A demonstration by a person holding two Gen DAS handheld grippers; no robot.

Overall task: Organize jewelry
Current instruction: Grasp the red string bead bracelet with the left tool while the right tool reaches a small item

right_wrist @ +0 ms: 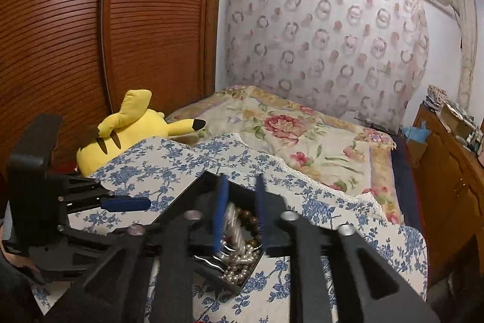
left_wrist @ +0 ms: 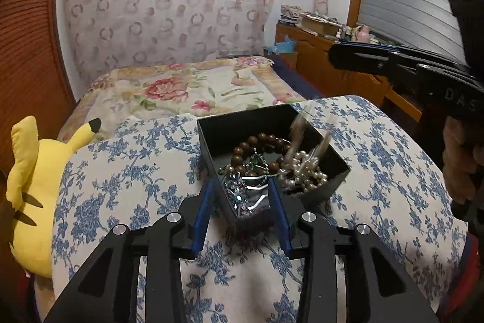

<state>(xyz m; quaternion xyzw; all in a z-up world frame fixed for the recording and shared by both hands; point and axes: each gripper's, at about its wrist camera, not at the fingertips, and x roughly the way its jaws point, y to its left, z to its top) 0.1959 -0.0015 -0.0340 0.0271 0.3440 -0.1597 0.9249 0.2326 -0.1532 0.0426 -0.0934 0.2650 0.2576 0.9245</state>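
Black jewelry box (left_wrist: 220, 129) is sitting open on the blue-floral cloth (left_wrist: 127, 159) over a soft, rounded surface, and inside it the brown bead bracelet (left_wrist: 257, 141), the pearl strand (left_wrist: 302, 171) and some silver pieces (left_wrist: 242, 186) are lying tangled in one pile. A blurred pearl loop (left_wrist: 308, 132) is hanging or dropping above the box's right side; I can't tell whether anything is holding it. Left gripper (left_wrist: 242, 202) is sitting with jaws partly spread, straddling the near corner of the box, pads not visibly pressing on the walls, so the box is looking unrestrained. Right gripper (right_wrist: 239, 211) is hovering over the box with jaws partly spread and pearls showing between the blue fingers (right_wrist: 219, 211); the view is too blurred to say whether they're pinching anything. Risks as I'm reading it: strands are interlocking, so lifting one is likely dragging the others out; the light box on soft bedding is tipping or sliding easily if snagged; narrow pads are slipping on round beads. Yellow plush toy (left_wrist: 33, 189) and the floral bedspread (left_wrist: 187, 90) are sitting well apart, so they aren't factoring in.
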